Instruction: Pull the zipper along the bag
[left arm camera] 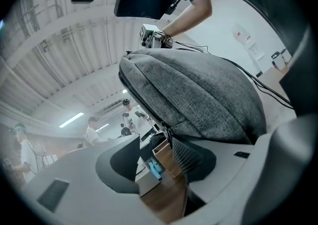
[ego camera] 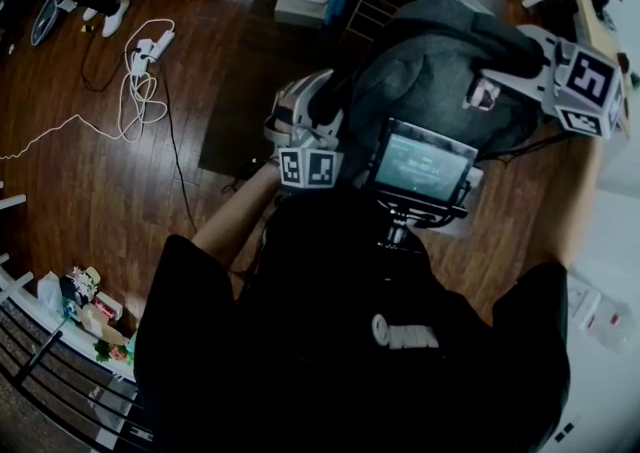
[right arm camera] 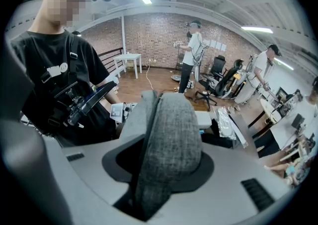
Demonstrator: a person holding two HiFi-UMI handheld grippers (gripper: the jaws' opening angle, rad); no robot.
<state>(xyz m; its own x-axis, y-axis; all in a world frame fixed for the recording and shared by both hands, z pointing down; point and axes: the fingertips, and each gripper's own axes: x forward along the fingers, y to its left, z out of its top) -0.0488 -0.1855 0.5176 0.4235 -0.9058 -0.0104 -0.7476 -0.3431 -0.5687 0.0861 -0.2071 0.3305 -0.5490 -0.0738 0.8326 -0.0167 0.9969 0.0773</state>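
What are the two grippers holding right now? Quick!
Left gripper: open, holding nothing; the zipper pull is just ahead of it.
Right gripper: closed on the bag.

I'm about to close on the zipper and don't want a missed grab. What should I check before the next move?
1. Right gripper clamped on the grey fabric bag: ok.
2. Left gripper with jaws apart, nothing pinched: ok.
3. Small dark zipper pull centred between the left jaws: not ok, it hangs at the tips, off to one side.
4. Dark zipper track free of snags ahead: cannot tell.
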